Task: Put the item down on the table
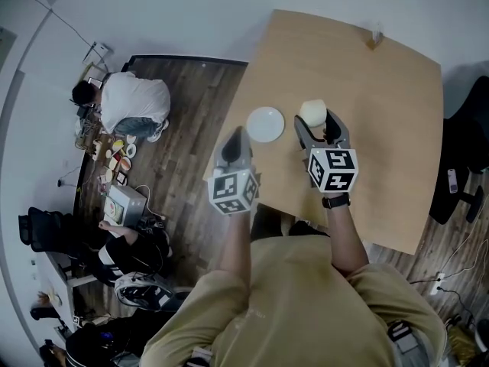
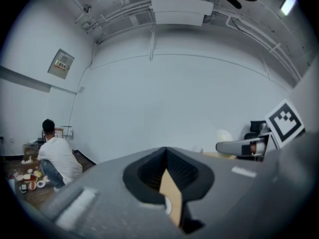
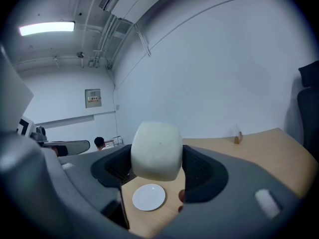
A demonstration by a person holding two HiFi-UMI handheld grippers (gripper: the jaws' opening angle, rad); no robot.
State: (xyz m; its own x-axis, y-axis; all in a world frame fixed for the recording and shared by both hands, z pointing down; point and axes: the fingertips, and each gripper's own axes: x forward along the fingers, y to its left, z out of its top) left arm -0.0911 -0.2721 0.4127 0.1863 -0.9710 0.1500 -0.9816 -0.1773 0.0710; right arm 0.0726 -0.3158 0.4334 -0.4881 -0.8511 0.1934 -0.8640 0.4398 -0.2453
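A cream-white rounded block sits between the jaws of my right gripper, which is shut on it above the wooden table. A white plate lies on the table just left of the block and below it. My left gripper hovers at the table's left edge beside the plate, its jaws closed together with nothing in them. In the left gripper view the right gripper's jaw and the block appear at the right.
A small brown object stands near the table's far edge. A person in a white shirt crouches on the dark wood floor at left among scattered items. A black chair stands at the right.
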